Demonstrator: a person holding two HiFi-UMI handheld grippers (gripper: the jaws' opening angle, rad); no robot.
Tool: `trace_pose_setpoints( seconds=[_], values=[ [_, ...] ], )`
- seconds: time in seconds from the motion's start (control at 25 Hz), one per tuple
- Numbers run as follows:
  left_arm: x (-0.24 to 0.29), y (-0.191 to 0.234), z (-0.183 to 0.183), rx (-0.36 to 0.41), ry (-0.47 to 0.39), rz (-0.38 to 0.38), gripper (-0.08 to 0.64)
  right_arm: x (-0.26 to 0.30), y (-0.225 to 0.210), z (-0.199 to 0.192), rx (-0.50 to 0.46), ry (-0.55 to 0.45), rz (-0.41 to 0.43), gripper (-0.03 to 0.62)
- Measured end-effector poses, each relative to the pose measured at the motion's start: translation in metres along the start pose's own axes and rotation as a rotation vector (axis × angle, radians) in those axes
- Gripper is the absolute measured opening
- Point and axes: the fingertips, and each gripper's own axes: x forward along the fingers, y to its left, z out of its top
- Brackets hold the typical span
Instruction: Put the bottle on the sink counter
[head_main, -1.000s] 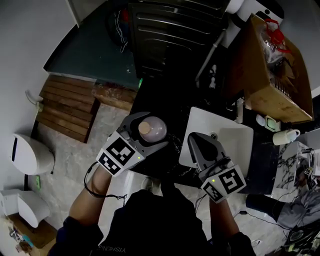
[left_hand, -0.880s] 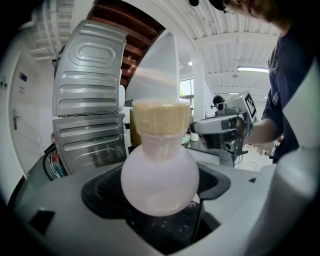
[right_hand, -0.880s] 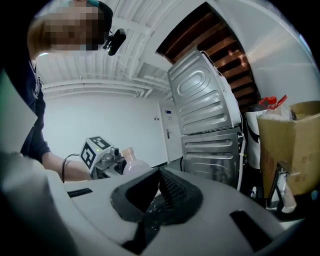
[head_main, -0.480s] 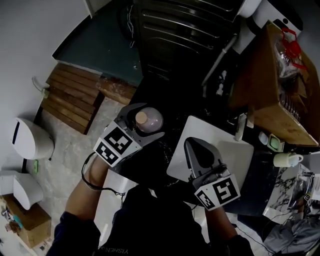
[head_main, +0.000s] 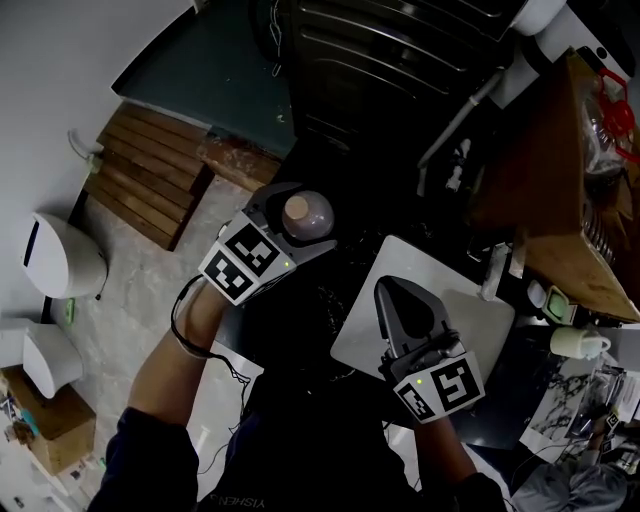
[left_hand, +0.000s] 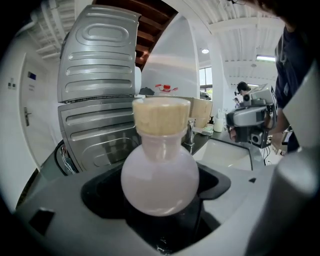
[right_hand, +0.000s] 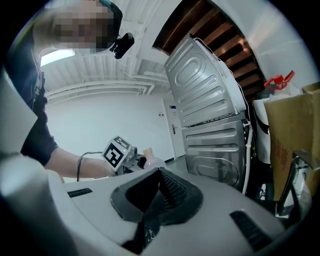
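A round pale pink bottle (head_main: 316, 211) with a cork stopper (head_main: 296, 208) is held upright in my left gripper (head_main: 308, 220), which is shut on its bulb. It hangs above the dark counter (head_main: 325, 290), left of the white sink basin (head_main: 470, 320). In the left gripper view the bottle (left_hand: 160, 180) fills the middle between the jaws of my left gripper (left_hand: 160, 202). My right gripper (head_main: 392, 288) is shut with nothing in it, over the sink's near left edge. In the right gripper view my right gripper (right_hand: 161, 176) points toward the left gripper and the bottle (right_hand: 150, 161).
A tall ribbed metal appliance (head_main: 400, 60) stands behind the counter. A cardboard box (head_main: 560, 170), a faucet (head_main: 495, 268) and a white mug (head_main: 572, 342) sit at the right. On the floor at the left lie a wooden pallet (head_main: 140, 185) and a white bin (head_main: 60, 270).
My left gripper has carried the bottle a little farther forward, toward the metal appliance. The right gripper has stayed shut over the sink's near edge.
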Motion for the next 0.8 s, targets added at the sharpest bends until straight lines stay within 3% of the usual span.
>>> trace_pose_setpoints(
  seconds=[0.44,0.8],
  values=[
    [0.037,0.048,-0.033,0.043,0.064,-0.047,0.397,0.046,-0.015,-0.021,0.045,0.054,-0.018,0.026],
    [0.061,0.081,-0.047,0.061,0.095,-0.079,0.397,0.071,-0.041,-0.040,0.077,0.105,-0.083,0.026]
  ],
)
